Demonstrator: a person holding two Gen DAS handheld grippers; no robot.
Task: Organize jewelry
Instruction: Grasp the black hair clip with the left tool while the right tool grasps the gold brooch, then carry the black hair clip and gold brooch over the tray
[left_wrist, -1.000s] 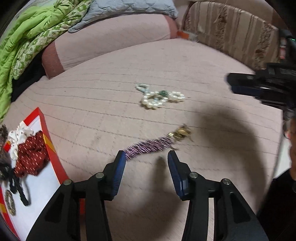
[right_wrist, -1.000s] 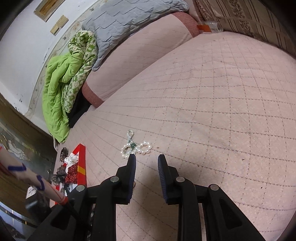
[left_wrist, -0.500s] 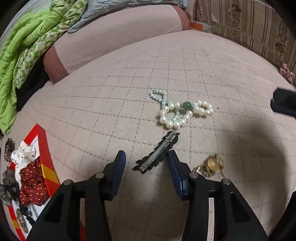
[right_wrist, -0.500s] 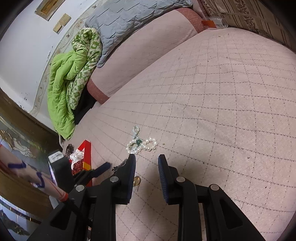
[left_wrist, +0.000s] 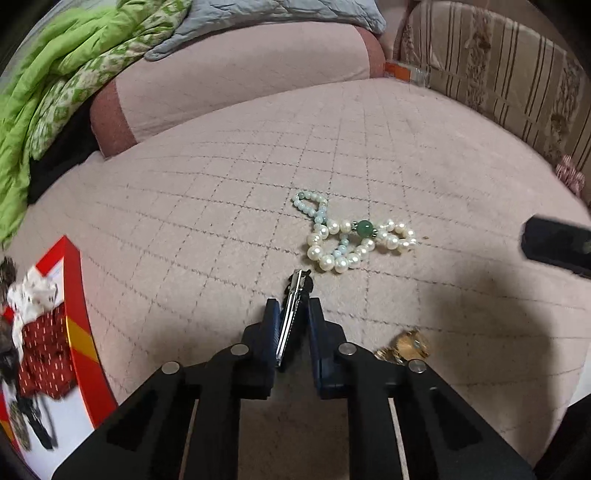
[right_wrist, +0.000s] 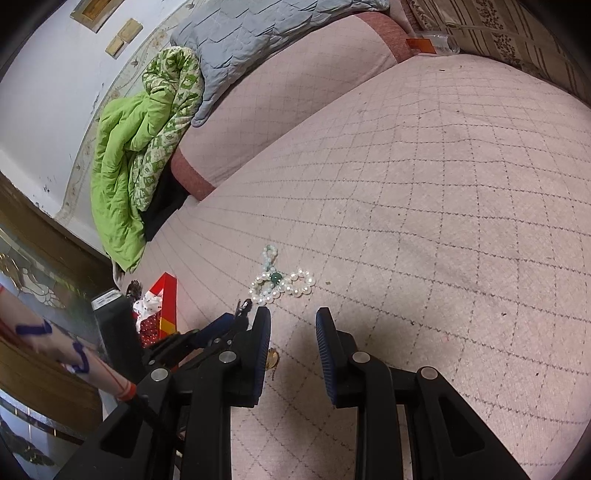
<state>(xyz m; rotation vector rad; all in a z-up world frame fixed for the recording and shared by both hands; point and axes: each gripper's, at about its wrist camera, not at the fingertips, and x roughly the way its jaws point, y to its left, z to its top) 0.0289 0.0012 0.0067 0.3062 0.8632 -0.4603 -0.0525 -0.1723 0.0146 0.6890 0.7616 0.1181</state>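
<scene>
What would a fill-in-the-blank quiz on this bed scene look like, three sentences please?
1. The left tool is shut on a ____.
2. The big bead in the pearl strand is ____ in colour.
3. The right tool is ____ and holds nothing.

Missing words: hair clip; green; open
</scene>
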